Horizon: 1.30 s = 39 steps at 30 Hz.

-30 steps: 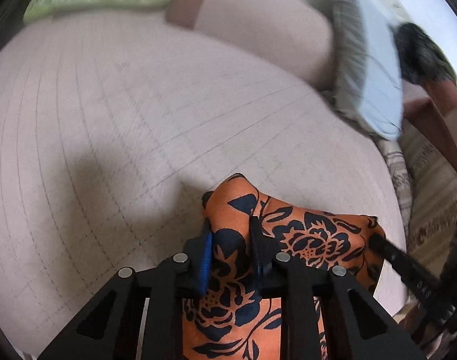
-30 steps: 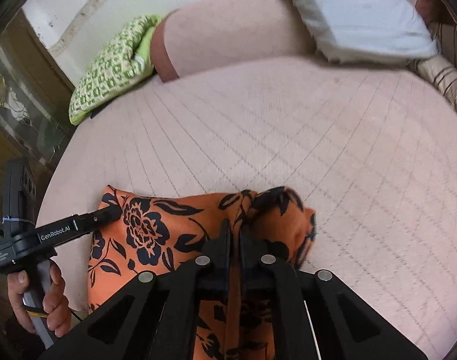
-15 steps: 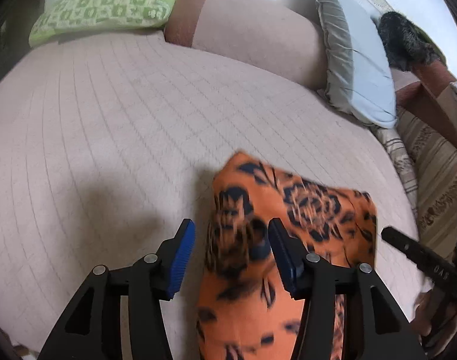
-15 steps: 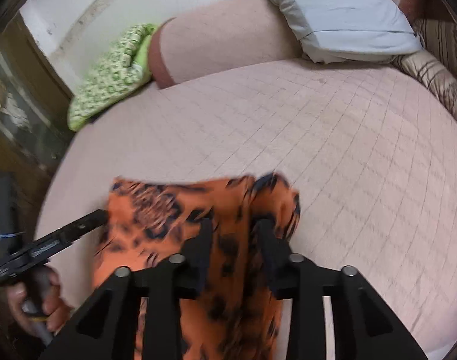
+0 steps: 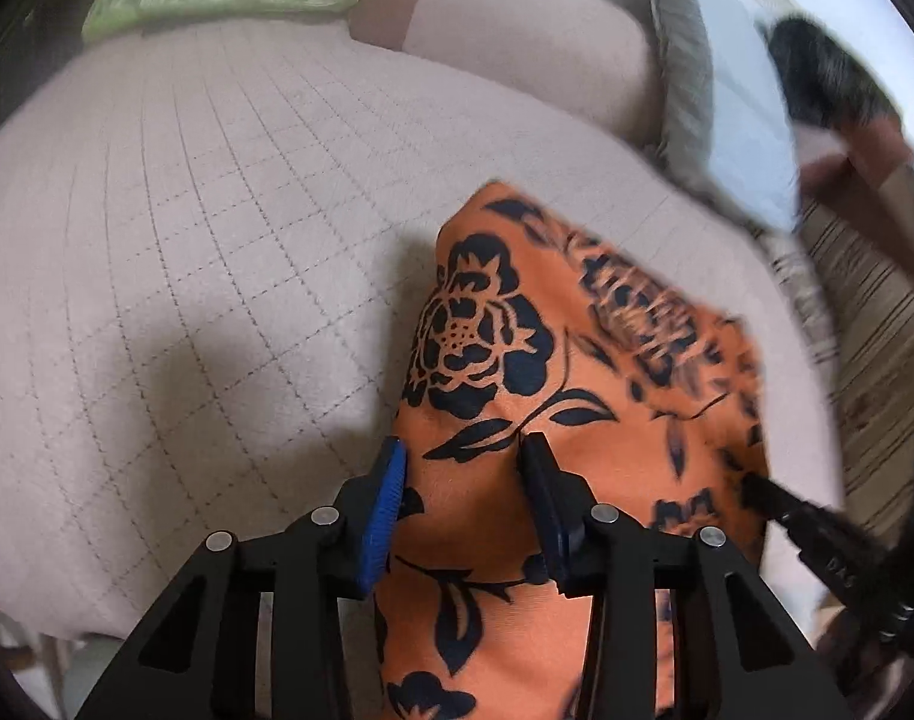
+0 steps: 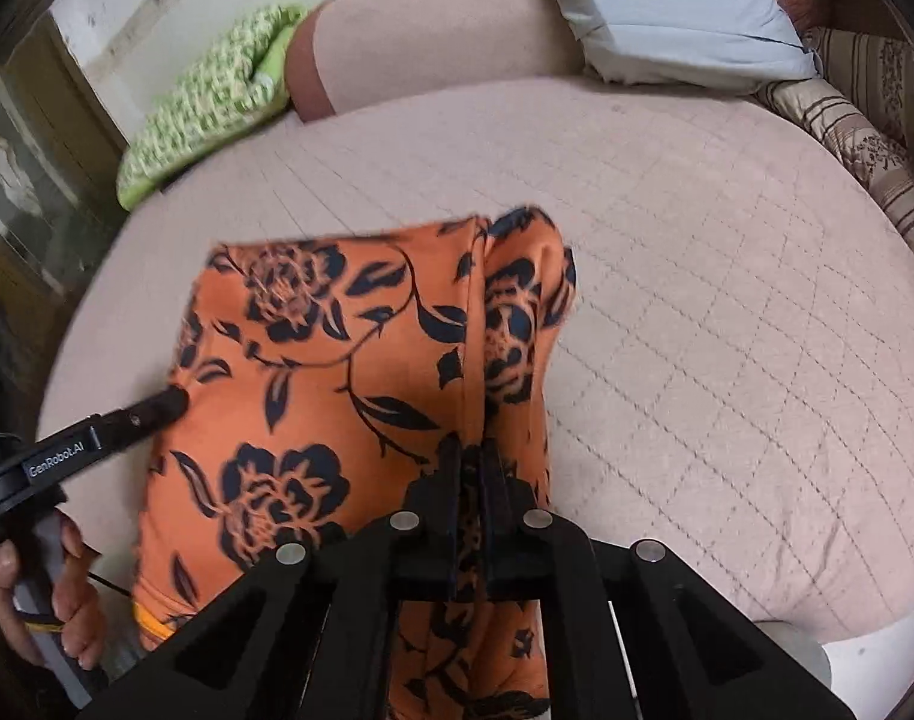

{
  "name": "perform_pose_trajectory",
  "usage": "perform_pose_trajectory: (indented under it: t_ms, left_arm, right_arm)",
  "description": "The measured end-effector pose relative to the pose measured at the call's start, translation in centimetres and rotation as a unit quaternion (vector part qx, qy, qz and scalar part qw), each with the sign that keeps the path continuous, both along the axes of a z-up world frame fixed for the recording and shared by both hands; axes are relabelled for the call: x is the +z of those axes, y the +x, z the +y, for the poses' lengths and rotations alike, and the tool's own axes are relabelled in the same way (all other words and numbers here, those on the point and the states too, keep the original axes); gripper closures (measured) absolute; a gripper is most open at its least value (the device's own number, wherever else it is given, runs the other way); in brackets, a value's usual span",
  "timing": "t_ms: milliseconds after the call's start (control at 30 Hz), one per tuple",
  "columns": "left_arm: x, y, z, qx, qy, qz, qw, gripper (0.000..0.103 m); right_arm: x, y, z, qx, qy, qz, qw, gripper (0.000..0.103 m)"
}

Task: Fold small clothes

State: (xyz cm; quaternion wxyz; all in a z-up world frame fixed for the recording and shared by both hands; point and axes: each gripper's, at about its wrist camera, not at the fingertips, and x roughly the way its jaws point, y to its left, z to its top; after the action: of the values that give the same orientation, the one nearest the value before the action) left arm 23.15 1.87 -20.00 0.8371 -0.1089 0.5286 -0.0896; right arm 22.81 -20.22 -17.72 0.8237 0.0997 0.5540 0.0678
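While the right gripper (image 6: 469,450) pinches the orange floral garment (image 6: 337,372) and the left gripper (image 5: 463,468) stands open astride it, a one-sided pull could skew the fold.

Hovering left gripper (image 5: 462,468) over orange floral garment (image 5: 517,360) on quilted pink bed (image 5: 187,240), jaws apart and just closing a little, cloth lying between them; right gripper (image 5: 757,489) tip touching garment's edge.

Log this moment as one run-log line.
left gripper: jaws apart, just closing, astride orange black-flowered garment, not pinching | right gripper: shut on garment fold | garment: lying partly on pink quilted bed cover
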Motion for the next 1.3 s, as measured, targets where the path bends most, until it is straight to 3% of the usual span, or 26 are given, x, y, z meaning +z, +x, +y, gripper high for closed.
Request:
perform_pose_trajectory:
  t_ms: [100,200,267,367,433,867,1300]
  left_arm:
    - [-0.6,-0.4,-1.2,-0.002,0.048,-0.019,0.9986,0.052]
    - [0.9,-1.9,-1.7,-0.007,0.052,-0.032,0.9981,0.053]
    - [1.8,-3.6,-1.8,-0.018,0.059,-0.043,0.9971,0.053]
    - [3.0,-6.6,-1.4,-0.013,0.064,-0.052,0.9965,0.053]
    - [4.1,-8.7,-1.2,-0.009,0.059,-0.063,0.9962,0.051]
    - [14.1,-21.4,-1.1,0.025,0.079,-0.148,0.9855,0.037]
    - [18.0,-27.4,-1.0,0.008,0.083,-0.155,0.9844,0.037]
  right_arm:
    - [-2.6,0.7,1.3,0.017,-0.044,0.019,0.999,0.098]
    - [-0.4,-0.1,1.5,0.010,-0.046,0.000,0.999,0.089]
    - [1.3,-1.3,1.0,0.002,-0.025,-0.005,1.000,0.067]
    - [3.5,-3.8,1.0,0.002,-0.025,-0.022,0.999,0.050]
    - [4.8,-5.1,1.5,0.004,-0.036,-0.026,0.999,0.044]
    - [10.6,-12.9,1.4,-0.011,-0.041,-0.044,0.998,0.035]
    - [15.9,-17.9,1.0,-0.030,-0.050,-0.088,0.994,0.029]
